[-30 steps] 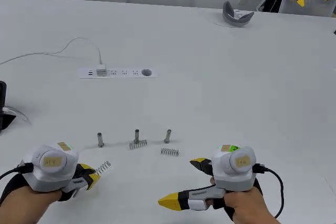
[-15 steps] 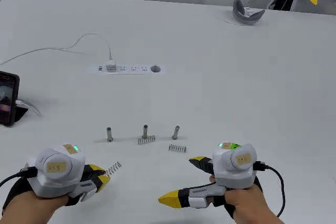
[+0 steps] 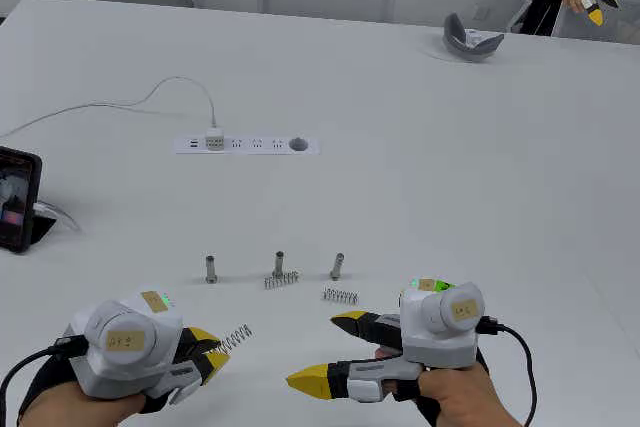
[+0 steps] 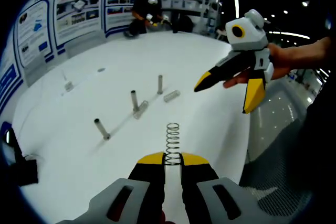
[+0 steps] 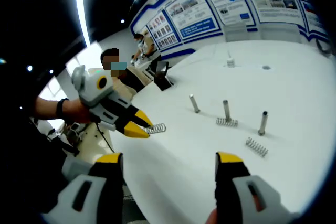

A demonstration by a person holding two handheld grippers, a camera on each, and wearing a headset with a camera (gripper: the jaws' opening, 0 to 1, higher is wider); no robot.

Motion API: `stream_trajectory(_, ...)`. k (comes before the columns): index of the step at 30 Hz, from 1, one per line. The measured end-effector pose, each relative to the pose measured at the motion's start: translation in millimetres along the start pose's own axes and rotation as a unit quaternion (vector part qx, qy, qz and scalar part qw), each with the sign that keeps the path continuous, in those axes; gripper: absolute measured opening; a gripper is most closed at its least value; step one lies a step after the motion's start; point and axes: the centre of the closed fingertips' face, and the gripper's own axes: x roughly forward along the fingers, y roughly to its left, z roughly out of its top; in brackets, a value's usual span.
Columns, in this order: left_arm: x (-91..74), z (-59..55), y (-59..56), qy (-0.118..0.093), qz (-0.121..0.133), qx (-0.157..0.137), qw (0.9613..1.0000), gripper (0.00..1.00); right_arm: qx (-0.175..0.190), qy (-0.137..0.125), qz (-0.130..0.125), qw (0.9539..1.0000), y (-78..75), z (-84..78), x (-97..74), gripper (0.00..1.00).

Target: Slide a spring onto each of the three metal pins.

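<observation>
Three short metal pins stand upright in a row on the white table: left pin [image 3: 211,269], middle pin [image 3: 278,264], right pin [image 3: 337,266]. One spring [image 3: 281,279] lies at the foot of the middle pin, another spring [image 3: 340,296] lies just right of the right pin. My left gripper [image 3: 218,351] at the front left is shut on a third spring [image 3: 233,338], which juts forward from its yellow tips [image 4: 171,141]. My right gripper [image 3: 330,350] at the front right stands wide open with nothing between its fingers, short of the pins [image 5: 226,110].
A white power strip [image 3: 247,145] with a cable lies beyond the pins. A phone [image 3: 17,199] on a stand sits at the left edge. A grey curved object [image 3: 471,39] rests at the far right. Chairs stand behind the table; another person works at the far right corner.
The head camera has shifted, so the scene sits differently. My left gripper with its spring has edged right towards the pins, and the right gripper has moved a little left.
</observation>
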Motion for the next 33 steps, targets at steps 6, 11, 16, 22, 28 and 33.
stream_trajectory(6, 0.2, 10.2, -8.1, -0.005, -0.008, 0.017, 0.9998, 0.10, 0.011, -0.013, 0.018, 0.9997, 6.9, 7.6, 4.6, 0.66)
stream_trajectory(11, 2.9, 18.9, -18.6, -0.009, -0.019, 0.030, 0.9993, 0.10, 0.022, -0.017, 0.033, 0.9991, 12.0, 9.5, 8.6, 0.61)
stream_trajectory(16, 5.2, 26.7, -30.4, -0.014, -0.031, 0.043, 0.9985, 0.10, 0.034, -0.022, 0.047, 0.9980, 17.3, 12.3, 10.6, 0.56)
stream_trajectory(22, 7.5, 33.5, -42.4, -0.017, -0.043, 0.058, 0.9973, 0.10, 0.054, -0.030, 0.062, 0.9962, 21.8, 13.8, 10.6, 0.46)
stream_trajectory(28, 8.6, 38.8, -47.3, -0.021, -0.056, 0.064, 0.9962, 0.10, 0.066, -0.032, 0.084, 0.9938, 29.7, 14.6, 9.4, 0.34)
stream_trajectory(33, 7.9, 41.1, -48.8, -0.021, -0.061, 0.073, 0.9952, 0.10, 0.078, -0.044, 0.085, 0.9924, 26.5, 19.4, 6.7, 0.29)
